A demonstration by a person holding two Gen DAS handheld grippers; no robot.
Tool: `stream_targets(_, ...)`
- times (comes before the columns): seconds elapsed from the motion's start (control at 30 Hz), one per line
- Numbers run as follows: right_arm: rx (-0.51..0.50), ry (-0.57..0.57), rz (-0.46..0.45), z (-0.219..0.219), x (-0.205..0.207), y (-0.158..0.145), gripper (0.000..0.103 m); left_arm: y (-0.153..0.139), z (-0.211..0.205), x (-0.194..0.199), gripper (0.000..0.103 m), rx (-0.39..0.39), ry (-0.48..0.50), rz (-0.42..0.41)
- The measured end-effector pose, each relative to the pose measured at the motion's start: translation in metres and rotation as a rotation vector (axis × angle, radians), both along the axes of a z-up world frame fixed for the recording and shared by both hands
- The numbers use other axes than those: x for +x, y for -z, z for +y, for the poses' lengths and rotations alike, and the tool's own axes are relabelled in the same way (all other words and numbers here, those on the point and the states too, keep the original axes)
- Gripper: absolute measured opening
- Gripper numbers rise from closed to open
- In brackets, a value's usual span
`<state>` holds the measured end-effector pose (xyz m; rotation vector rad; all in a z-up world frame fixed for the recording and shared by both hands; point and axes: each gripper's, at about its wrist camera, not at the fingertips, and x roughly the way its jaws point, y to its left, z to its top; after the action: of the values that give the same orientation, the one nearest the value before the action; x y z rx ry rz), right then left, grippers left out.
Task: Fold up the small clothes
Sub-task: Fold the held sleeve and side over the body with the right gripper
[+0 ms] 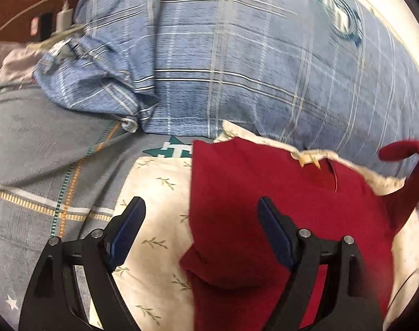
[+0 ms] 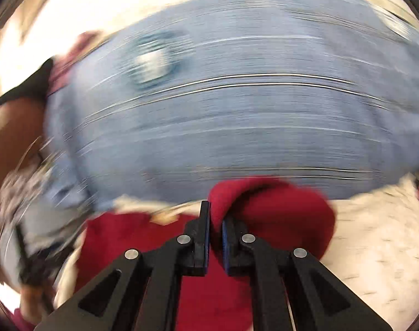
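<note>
A dark red small garment (image 1: pixel 264 207) lies on a cream leaf-print cloth (image 1: pixel 154 220). Its left side is folded over and its right sleeve (image 1: pixel 402 151) is lifted. My left gripper (image 1: pixel 201 207) is open and empty above the garment's left edge. One finger is over the cream cloth, the other over the red fabric. My right gripper (image 2: pixel 216 220) is shut on a bunched fold of the red garment (image 2: pixel 278 209) and holds it raised. The right wrist view is heavily blurred.
A large blue plaid pillow (image 1: pixel 237 69) lies behind the garment and shows blurred in the right wrist view (image 2: pixel 237 110). A grey patterned bedsheet (image 1: pixel 43 151) is at the left. Charger cables and a plug (image 1: pixel 60 16) sit at the far left.
</note>
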<state>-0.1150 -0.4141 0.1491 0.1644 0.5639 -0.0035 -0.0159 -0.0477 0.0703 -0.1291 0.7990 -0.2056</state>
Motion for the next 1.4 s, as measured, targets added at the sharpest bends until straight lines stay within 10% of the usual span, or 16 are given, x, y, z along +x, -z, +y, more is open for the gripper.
stream_targets(0.27,-0.058,-0.258,0.327,0.116,0.002,0.127,0.029,0.0,0.009,0.003,0.083,-0.09,0.019,0.023)
stream_targets(0.47,-0.065,-0.188,0.211,0.098,-0.036,0.108,0.067,-0.003,-0.015,-0.001,0.083,-0.099,0.126,0.002)
stream_targets(0.93,0.117,-0.001,0.168,0.012,-0.063,0.094,0.067,0.008,-0.123,0.062,0.082,0.091,0.291,0.134)
stream_targets(1.0,0.114,0.007,0.171,0.007,-0.066,0.095,0.067,0.02,-0.138,0.068,0.052,0.154,0.303,0.193)
stream_targets(1.03,0.106,0.015,0.171,0.004,-0.067,0.094,0.067,0.022,-0.142,0.068,0.02,0.163,0.312,0.209)
stream_targets(1.4,-0.033,0.115,0.185,-0.016,-0.044,0.093,0.066,-0.064,-0.078,0.027,0.007,0.029,0.277,0.031)
